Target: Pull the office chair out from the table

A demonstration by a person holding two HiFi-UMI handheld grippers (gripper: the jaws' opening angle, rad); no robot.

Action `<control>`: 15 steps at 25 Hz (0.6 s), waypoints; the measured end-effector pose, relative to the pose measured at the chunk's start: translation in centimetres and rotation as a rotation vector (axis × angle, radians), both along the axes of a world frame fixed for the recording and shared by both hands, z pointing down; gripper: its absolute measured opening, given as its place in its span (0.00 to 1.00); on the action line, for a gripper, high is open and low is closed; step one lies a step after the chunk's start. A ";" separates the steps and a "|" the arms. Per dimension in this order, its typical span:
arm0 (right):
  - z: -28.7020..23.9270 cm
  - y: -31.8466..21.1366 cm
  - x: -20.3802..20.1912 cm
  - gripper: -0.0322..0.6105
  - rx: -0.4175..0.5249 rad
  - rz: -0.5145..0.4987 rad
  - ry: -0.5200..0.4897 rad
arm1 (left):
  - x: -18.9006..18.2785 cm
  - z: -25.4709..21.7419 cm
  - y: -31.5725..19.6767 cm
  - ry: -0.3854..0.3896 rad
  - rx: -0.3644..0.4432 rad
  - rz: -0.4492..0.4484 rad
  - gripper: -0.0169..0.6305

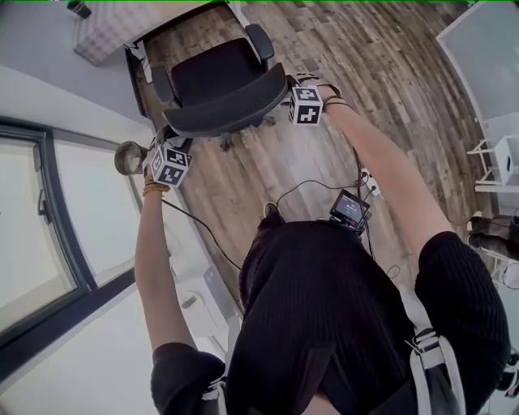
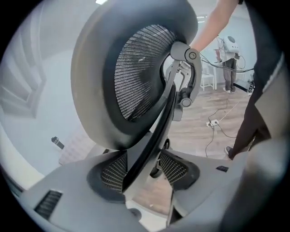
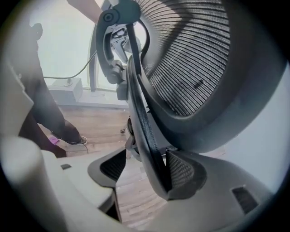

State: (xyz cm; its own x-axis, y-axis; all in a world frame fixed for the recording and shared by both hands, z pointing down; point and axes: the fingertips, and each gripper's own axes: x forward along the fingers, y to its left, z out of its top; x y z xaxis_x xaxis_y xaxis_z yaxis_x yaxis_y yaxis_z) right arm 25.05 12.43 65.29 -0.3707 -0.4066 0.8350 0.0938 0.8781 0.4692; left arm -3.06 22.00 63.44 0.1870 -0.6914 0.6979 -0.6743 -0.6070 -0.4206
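- The chair [image 1: 219,81] stands just off the table [image 1: 174,12], with its seat facing the table and its backrest [image 1: 231,109] on the far side from it — towards me.
- My left claw [image 2: 140,170] and right claw [image 3: 145,170] are both spread wide. The backrest rim sits between the jaws of each, unpinched.
- I judge this to be the gripping step — next, both claws must close on the rim and pull evenly, straight away from the table.
- The backrest's long axis runs roughly along the table's edge.
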 end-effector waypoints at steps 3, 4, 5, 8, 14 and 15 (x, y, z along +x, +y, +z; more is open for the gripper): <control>0.0 -0.1 0.3 0.49 0.007 -0.001 0.007 | -0.1 -1.2 0.2 0.017 0.049 0.000 0.40; -0.1 -0.2 0.4 0.49 0.012 -0.003 0.004 | -0.2 -1.7 0.3 0.023 0.066 -0.003 0.39; -0.3 -0.2 0.4 0.49 0.018 -0.003 -0.002 | -0.2 -2.3 0.5 0.029 0.082 -0.007 0.38; -0.6 -0.2 0.8 0.51 0.030 0.010 -0.026 | -0.2 -3.4 1.5 0.043 0.118 -0.013 0.38; -3.6 0.0 1.7 0.47 0.118 0.022 -0.134 | -1.0 -5.9 3.6 0.092 0.198 -0.069 0.38; -4.2 0.4 1.9 0.47 0.129 0.023 -0.159 | -1.0 -6.3 4.1 0.110 0.211 -0.086 0.38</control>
State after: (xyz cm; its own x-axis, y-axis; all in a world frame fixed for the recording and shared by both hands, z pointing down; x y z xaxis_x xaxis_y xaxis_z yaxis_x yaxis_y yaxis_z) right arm 26.98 12.86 61.09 -0.4832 -0.5159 0.7074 -0.0096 0.8110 0.5850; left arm -4.07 26.12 57.17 0.1879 -0.8365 0.5147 -0.7687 -0.4515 -0.4531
